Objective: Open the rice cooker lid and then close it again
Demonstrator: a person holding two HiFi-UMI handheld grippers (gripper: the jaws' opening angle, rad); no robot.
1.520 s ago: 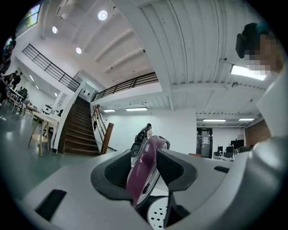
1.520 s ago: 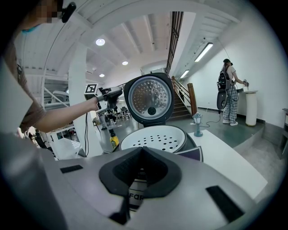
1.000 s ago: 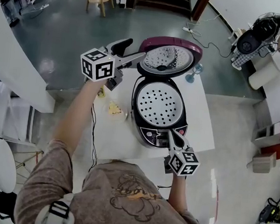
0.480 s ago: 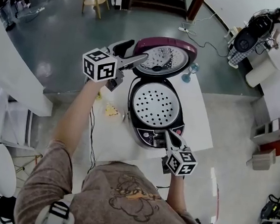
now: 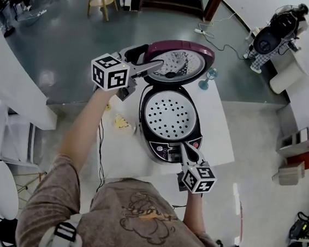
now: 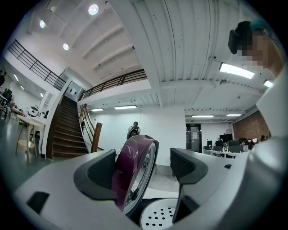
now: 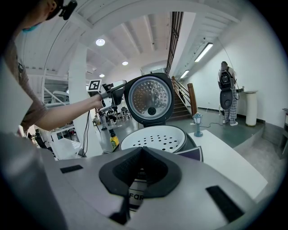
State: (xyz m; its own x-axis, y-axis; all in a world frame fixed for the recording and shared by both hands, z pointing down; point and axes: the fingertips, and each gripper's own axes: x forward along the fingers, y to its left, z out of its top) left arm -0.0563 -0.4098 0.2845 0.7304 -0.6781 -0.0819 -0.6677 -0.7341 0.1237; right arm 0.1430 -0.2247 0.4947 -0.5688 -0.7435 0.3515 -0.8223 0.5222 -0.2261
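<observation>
The rice cooker (image 5: 163, 146) stands on a white table with its maroon lid (image 5: 179, 60) raised upright. A white perforated tray (image 5: 169, 115) fills the pot. My left gripper (image 5: 152, 66) is open, and its jaws straddle the lid's left rim. In the left gripper view the lid (image 6: 135, 168) leans against the left pad (image 6: 96, 173), with a gap to the right pad (image 6: 186, 164). My right gripper (image 5: 186, 147) is shut, its tips at the cooker's front panel. In the right gripper view the shut right gripper (image 7: 141, 164) points at the tray (image 7: 155, 137) and the lid's inner plate (image 7: 148, 99).
A small blue lamp figure (image 5: 207, 79) stands on the table (image 5: 219, 135) right of the lid. A yellow item (image 5: 122, 123) and a cable (image 5: 102, 153) lie left of the cooker. Past the table edges is floor, with a person (image 5: 273, 34) far off at the right.
Both grippers hold their places, the left at the lid's rim and the right at the front panel. The whole view has drifted slightly left.
</observation>
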